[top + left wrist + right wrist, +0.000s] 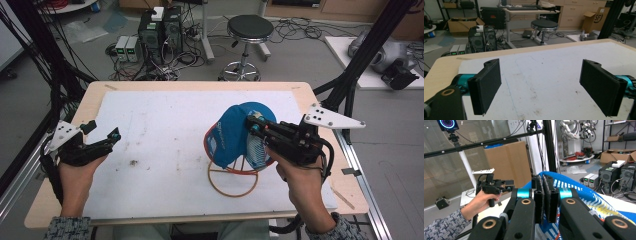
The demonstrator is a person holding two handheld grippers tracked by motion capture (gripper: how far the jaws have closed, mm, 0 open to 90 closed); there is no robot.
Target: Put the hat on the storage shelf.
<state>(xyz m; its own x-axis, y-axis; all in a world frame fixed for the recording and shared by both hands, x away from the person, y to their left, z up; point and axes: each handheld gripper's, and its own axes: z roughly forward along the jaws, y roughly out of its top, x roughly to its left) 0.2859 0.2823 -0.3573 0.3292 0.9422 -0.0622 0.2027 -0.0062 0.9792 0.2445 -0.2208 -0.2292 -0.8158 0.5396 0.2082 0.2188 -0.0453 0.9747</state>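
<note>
Cap [235,132] in blue sits on an orange wire stand [233,181], pinched by the right gripper [256,125], while the left gripper [111,135] hangs wide open over the table [165,150].

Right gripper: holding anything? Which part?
Yes. The right gripper is shut on the blue cap, pinching the fabric at its top rear edge while the cap sits on the wire stand. The left gripper is open, holding nothing.

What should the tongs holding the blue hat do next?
Probably lift a little: the right tongs look shut on the blue cap, which hangs over an orange wire stand. The left tongs sit open, well away on the white mat.
</note>
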